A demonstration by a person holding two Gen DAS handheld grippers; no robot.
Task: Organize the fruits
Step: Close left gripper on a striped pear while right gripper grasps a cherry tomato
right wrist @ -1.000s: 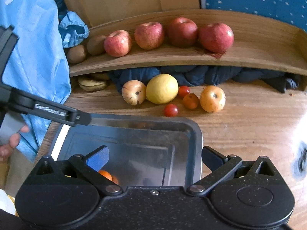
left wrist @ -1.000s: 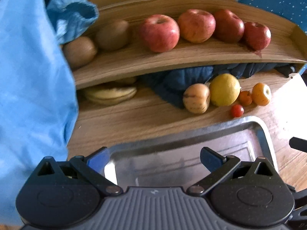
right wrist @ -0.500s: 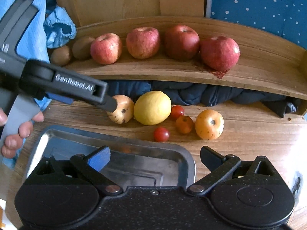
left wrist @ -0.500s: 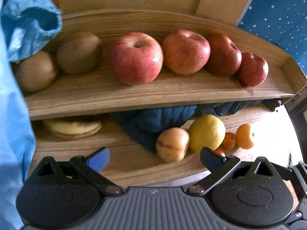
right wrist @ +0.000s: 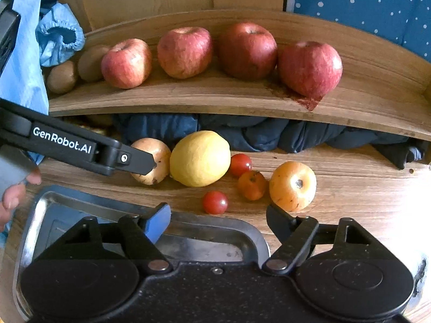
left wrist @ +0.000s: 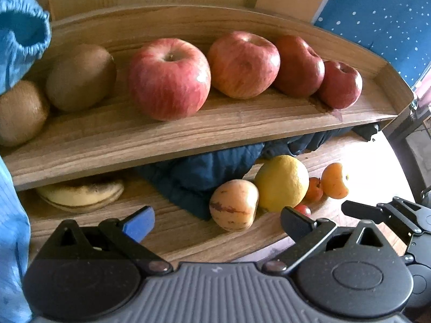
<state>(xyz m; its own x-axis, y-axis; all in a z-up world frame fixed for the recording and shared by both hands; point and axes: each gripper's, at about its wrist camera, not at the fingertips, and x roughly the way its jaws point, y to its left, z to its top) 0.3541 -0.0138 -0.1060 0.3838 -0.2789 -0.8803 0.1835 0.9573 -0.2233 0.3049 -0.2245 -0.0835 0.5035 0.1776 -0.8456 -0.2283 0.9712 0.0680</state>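
Note:
Several red apples and two kiwis lie on the raised wooden shelf. On the table below are a pale striped fruit, a yellow lemon, an orange fruit, small tomatoes and a cherry tomato. My left gripper is open, with the striped fruit just ahead between its fingers. My right gripper is open over the metal tray, and the cherry tomato sits just beyond its tips. In the right wrist view, the left gripper reaches the striped fruit.
A banana lies under the shelf at the left. Dark blue cloth is bunched under the shelf. Light blue fabric hangs at the left. A hand holds the left gripper's handle. A blue dotted surface is behind.
Both grippers have moved forward off the tray toward the fruit on the table. The left one now nears the striped fruit. Both remain open.

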